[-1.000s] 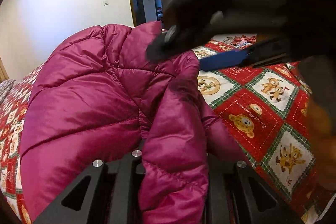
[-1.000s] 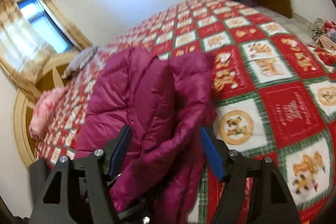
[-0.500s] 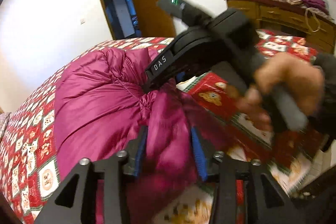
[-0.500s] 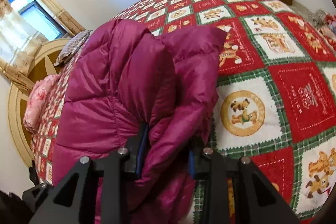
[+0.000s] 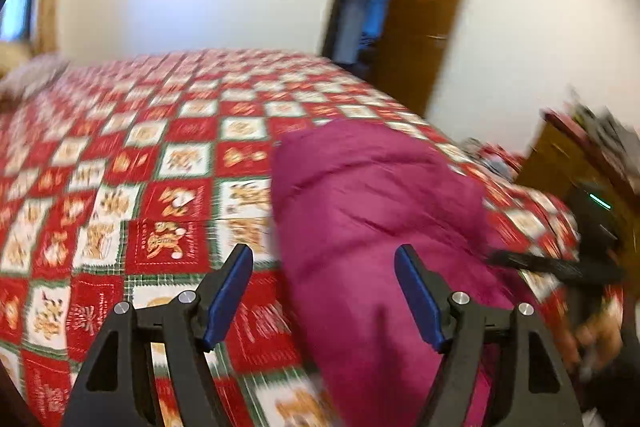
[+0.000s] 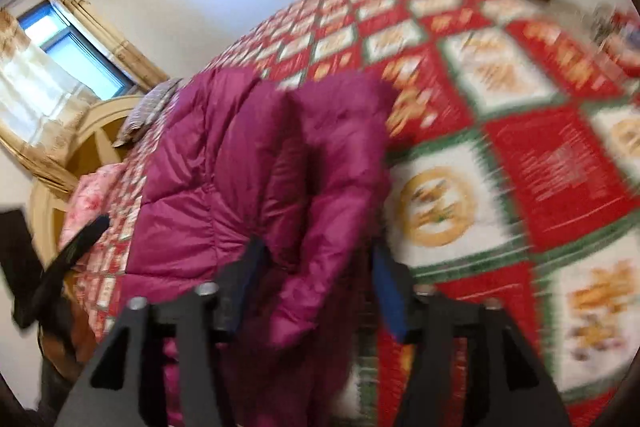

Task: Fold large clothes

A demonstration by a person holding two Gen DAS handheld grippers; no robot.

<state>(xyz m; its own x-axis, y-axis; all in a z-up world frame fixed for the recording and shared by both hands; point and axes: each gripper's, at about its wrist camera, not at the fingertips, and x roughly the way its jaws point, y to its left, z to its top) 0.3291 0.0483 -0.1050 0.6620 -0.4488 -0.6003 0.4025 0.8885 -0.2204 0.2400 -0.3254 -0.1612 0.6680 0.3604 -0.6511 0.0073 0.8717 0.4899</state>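
Opening, the left hand-held gripper (image 5: 322,291) holds nothing; right hand-held gripper (image 6: 316,291) opening around the jacket (image 6: 248,163).

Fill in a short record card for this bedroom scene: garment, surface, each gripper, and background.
garment: magenta quilted puffer jacket, bunched in a heap
surface: red, white and green bear-patterned quilt covering the bed
left gripper: fingers opening, apart from the jacket, nothing gripped
right gripper: fingers opening, a fold of jacket hanging between them
background: brown wooden door open; window with cream curtains
image quality: both views motion-blurred
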